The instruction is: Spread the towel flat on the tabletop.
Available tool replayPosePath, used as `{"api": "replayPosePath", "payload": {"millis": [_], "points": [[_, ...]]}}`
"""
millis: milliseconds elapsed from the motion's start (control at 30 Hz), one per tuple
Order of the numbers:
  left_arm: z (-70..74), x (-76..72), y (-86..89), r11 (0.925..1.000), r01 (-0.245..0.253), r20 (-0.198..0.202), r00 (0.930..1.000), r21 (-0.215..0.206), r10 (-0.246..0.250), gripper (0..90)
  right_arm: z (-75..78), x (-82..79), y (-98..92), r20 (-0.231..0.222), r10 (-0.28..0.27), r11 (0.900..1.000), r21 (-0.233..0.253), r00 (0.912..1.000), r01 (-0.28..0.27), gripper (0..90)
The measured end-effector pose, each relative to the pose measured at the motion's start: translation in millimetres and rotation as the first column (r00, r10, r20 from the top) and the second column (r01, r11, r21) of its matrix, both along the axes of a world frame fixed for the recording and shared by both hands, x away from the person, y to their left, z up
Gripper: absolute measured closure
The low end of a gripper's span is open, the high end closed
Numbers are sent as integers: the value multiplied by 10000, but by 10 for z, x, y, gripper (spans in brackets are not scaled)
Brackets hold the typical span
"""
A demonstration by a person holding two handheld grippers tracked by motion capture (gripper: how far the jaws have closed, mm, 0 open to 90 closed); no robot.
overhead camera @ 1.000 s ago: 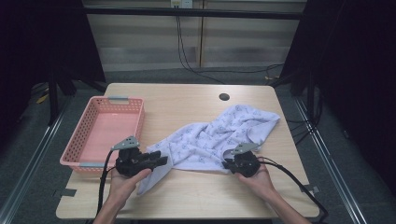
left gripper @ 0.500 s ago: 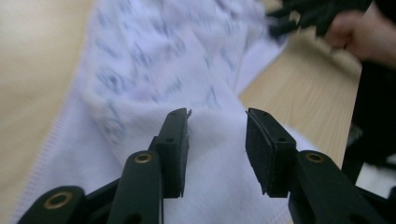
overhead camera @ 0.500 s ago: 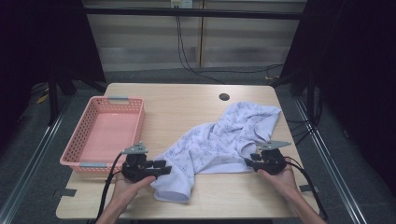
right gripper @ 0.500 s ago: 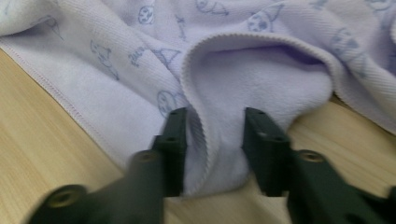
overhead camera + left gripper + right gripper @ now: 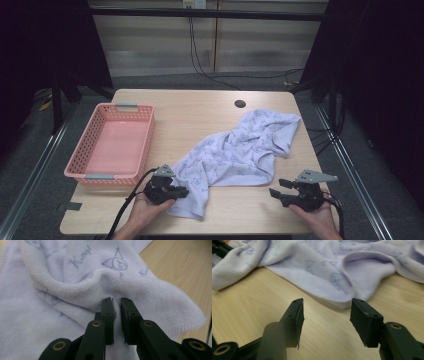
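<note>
A pale lilac printed towel point(image 5: 240, 150) lies crumpled across the middle and right of the wooden table. At its front-left corner my left gripper point(image 5: 183, 191) is shut on a raised fold of the cloth; in the left gripper view the towel point(image 5: 75, 277) bunches between the nearly touching jaws of that gripper point(image 5: 116, 302). My right gripper point(image 5: 276, 188) rests near the front right edge, open, pointing left, a short gap away from the towel. In the right gripper view its jaws point(image 5: 326, 312) stand wide apart over bare wood, with the towel's edge point(image 5: 324, 267) just beyond them.
An empty pink plastic basket point(image 5: 80, 150) stands on the table's left side. A small round hole point(image 5: 240, 103) sits near the far edge of the tabletop point(image 5: 190, 115). Black cables trail from both grippers off the front edge.
The right gripper has let go of the towel and drawn back to the right and front. The left gripper has pulled the towel's corner toward the front edge.
</note>
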State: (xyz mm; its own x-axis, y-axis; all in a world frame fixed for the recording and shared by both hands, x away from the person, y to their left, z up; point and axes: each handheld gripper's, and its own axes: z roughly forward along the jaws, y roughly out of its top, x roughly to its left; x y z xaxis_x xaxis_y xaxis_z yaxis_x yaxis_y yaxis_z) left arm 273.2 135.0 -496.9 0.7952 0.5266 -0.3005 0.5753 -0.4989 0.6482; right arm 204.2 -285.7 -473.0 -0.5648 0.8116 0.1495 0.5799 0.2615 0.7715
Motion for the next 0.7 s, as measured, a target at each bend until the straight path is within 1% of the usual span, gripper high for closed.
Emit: {"api": "replayPosePath", "payload": {"millis": [33,67,167,200,233,300,333,367,400,433,467,500,533,567,600,633,667,700], "points": [[-2,-6,-50,9999,91,-176,9998,-97,-92,814,1,2,46,-17,175,9998,30,9998,-175,453],[-13,-13,-109,9995,222,-266,9994,-244,-229,815,3,11,91,-24,272,9996,81,9996,-271,454],[-22,-17,-338,9979,528,-396,9977,-389,-543,813,-7,64,227,-48,695,9976,51,9976,-694,471],[-24,-3,-417,9968,678,-469,9965,-415,-697,811,-14,86,268,-78,832,9965,-19,9965,-833,473],[-29,10,-504,9965,675,-561,9960,-492,-703,808,-20,104,306,-102,915,9958,-74,9958,-916,485],[-40,48,-656,9940,896,-704,9931,-623,-939,804,-24,125,359,-142,1121,9937,47,9936,-1120,495],[-52,64,-726,9933,860,-771,9928,-773,-920,801,-22,125,382,-138,1199,9928,77,9927,-1198,511],[-58,84,-779,9916,942,-889,9908,-881,-1020,799,-24,124,403,-134,1330,9911,126,9910,-1329,512],[-51,91,-818,9905,989,-894,9902,-959,-1075,791,-28,120,426,-192,1431,9897,135,9895,-1428,516],[-28,93,-835,9898,1020,-795,9907,-992,-1101,779,-36,115,444,-203,1534,9881,101,9880,-1532,517],[3,87,-828,9895,1041,-820,9903,-1004,-1125,772,-46,114,456,-226,1644,9864,62,9861,-1643,522],[34,71,-808,9872,1073,-784,9900,-1182,-1170,758,-53,110,468,-290,1725,9850,108,9846,-1723,523],[74,55,-765,9847,1153,-694,9897,-1310,-1252,733,-56,105,476,-284,1821,9832,138,9829,-1818,522],[128,37,-691,9840,1084,-591,9913,-1413,-1177,713,-57,104,491,-272,1822,9831,226,9829,-1816,521],[128,37,-691,9840,1084,-591,9913,-1413,-1177,695,-57,104,491,-272,1822,9831,226,9829,-1816,521],[176,26,-619,9829,952,-502,9933,-1575,-1042,695,-58,111,520,-288,1896,9816,278,9814,-1888,519],[236,17,-485,9825,770,-296,9961,-1699,-832,653,-62,126,580,-268,2049,9785,297,9784,-2041,512],[236,17,-485,9825,770,-296,9961,-1699,-832,633,-67,137,621,-282,2134,9767,286,9766,-2126,512]]}}
